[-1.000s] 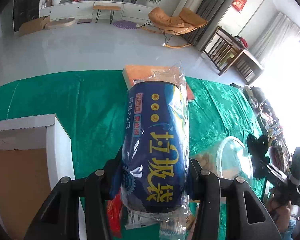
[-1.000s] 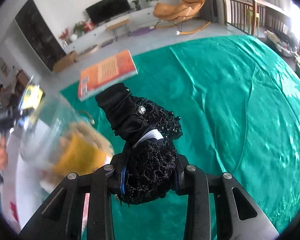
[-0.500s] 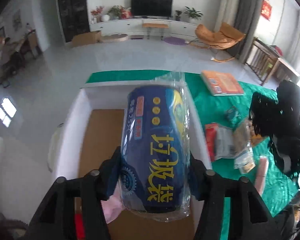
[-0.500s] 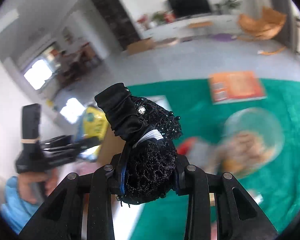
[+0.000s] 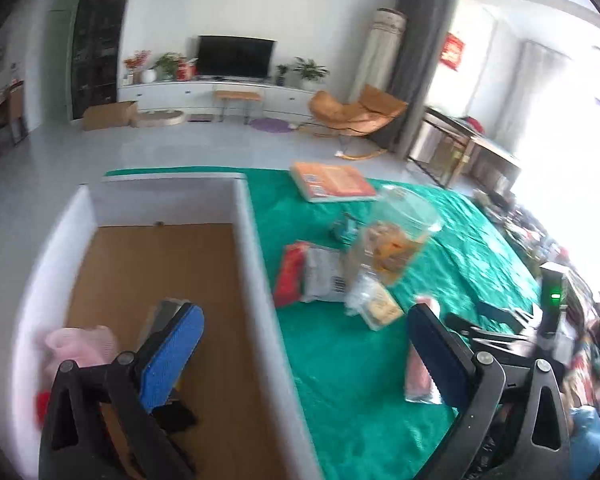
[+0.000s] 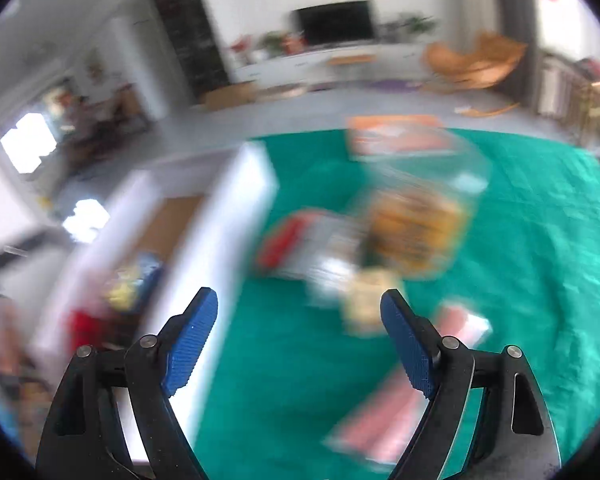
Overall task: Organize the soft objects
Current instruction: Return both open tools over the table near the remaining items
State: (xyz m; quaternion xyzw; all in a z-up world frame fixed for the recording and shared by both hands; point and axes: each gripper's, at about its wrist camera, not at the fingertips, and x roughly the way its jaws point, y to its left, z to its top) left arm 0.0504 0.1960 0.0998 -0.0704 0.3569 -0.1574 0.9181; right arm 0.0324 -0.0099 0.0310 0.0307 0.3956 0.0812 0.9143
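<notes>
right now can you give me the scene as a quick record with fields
left gripper: open, holding nothing, straddling the box's right wall
right gripper: open, holding nothing, over the green cloth
box: white walls, cardboard floor, holds a pink soft item and some dark items
on cloth: orange book, clear container, red and silver packets
right view: motion blurred

Both the left tongs [image 5: 304, 344] and the right tongs [image 6: 300, 336] consist of black plastic arms with triangular cut-outs and silver pivot screws, each finger [image 5: 172, 354] faced with a blue ribbed pad, though motion blur in the right wrist view possibly hides finer markings.
</notes>
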